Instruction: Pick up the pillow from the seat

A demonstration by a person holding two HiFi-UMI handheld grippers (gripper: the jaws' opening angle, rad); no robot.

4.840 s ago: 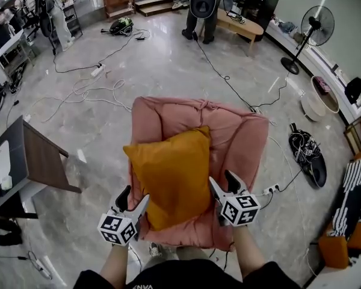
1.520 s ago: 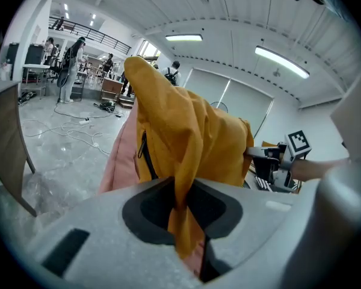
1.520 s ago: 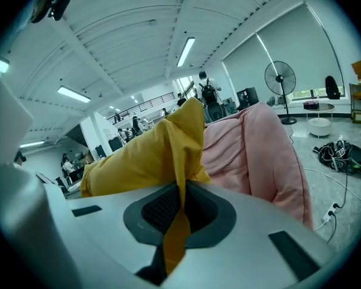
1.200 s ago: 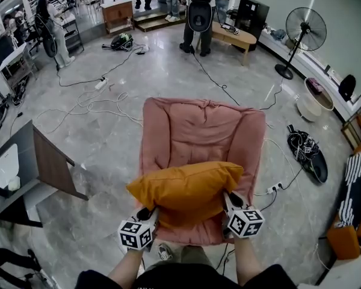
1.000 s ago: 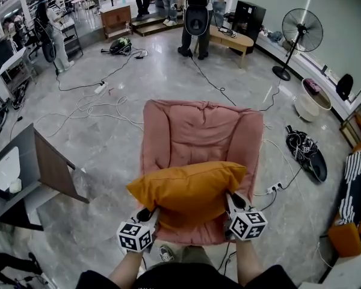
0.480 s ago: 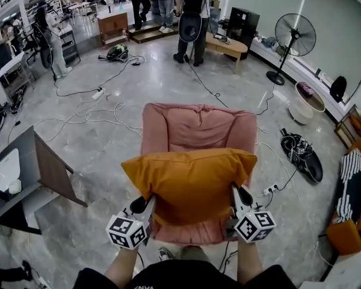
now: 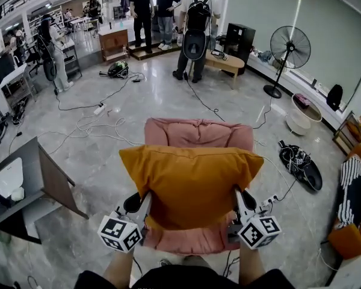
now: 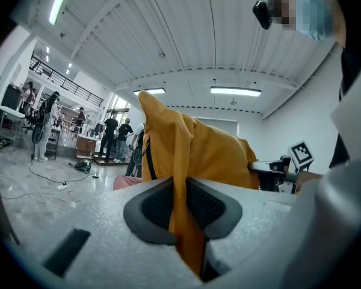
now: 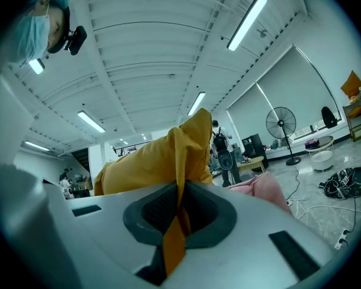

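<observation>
Item: orange pillow [image 7: 189, 185], carried between the two claws with its broad face toward the wearer; the pink armchair [image 7: 198, 131] lies below and ahead of the claws, and the pillow appears lifted clear of its seat, though the head view cannot show the gap plainly. Left claw [image 7: 139, 205]: nearly closed, pads pinching a thin fold of the cover at the pillow's lower left corner; the stuffed body rises above and beyond the jaws. Right claw [image 7: 240, 200]: likewise nearly closed on a fold of cover at the lower right corner. Reason for hold, as judged: the pillow is too thick for either claw to span, so each takes only cloth; two grips set well apart hold it spread and level instead of drooping from one corner. Both claws point roughly level, away from the wearer. Surroundings: grey floor [image 7: 108, 125] with loose cables beyond the armchair; a dark table [image 7: 24, 185] well out from the left claw; a standing fan [image 7: 290, 44] far ahead of the right claw. Status: pick-up judged essentially complete; risk, cloth slipping from the pads.
</observation>
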